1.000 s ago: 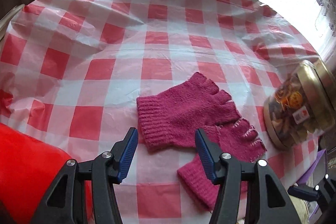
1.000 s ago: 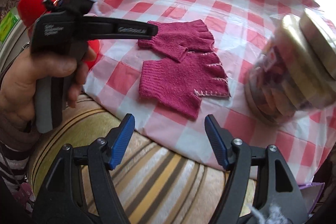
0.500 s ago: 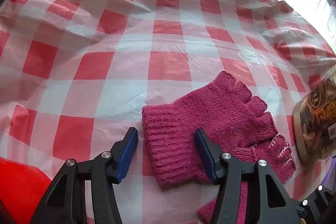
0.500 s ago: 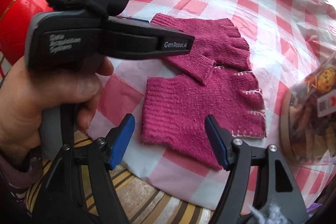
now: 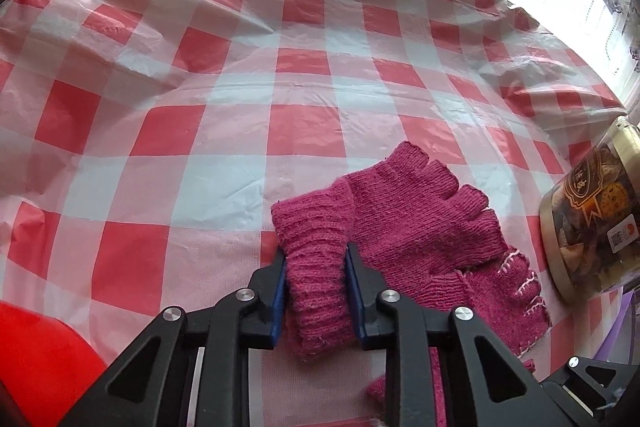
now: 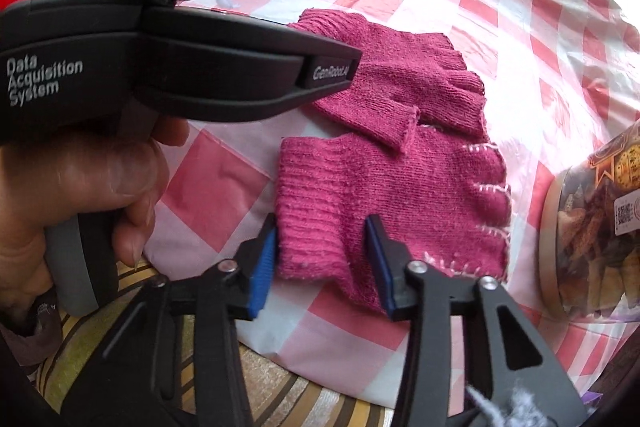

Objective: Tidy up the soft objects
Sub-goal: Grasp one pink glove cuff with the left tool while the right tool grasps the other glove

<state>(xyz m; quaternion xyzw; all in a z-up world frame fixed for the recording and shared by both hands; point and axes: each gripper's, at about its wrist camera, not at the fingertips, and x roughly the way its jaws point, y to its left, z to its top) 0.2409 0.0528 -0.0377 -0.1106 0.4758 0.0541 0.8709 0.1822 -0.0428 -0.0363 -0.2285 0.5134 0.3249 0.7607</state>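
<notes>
Pinching the upper glove's cuff (image 5: 316, 267), left claw (image 5: 316, 291) is clenched; right claw (image 6: 322, 263) straddles lower glove (image 6: 384, 199), released.

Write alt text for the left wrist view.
The left gripper is clamped on the ribbed cuff of a magenta knitted fingerless glove, which overlaps a second magenta glove with pale stitching on a red-and-white checked plastic tablecloth. A clear snack jar with gold lid lies at right.

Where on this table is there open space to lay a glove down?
Bare cloth runs left of and beyond the gloves to the far edge. The jar and both gloves crowd the near right corner.
</notes>
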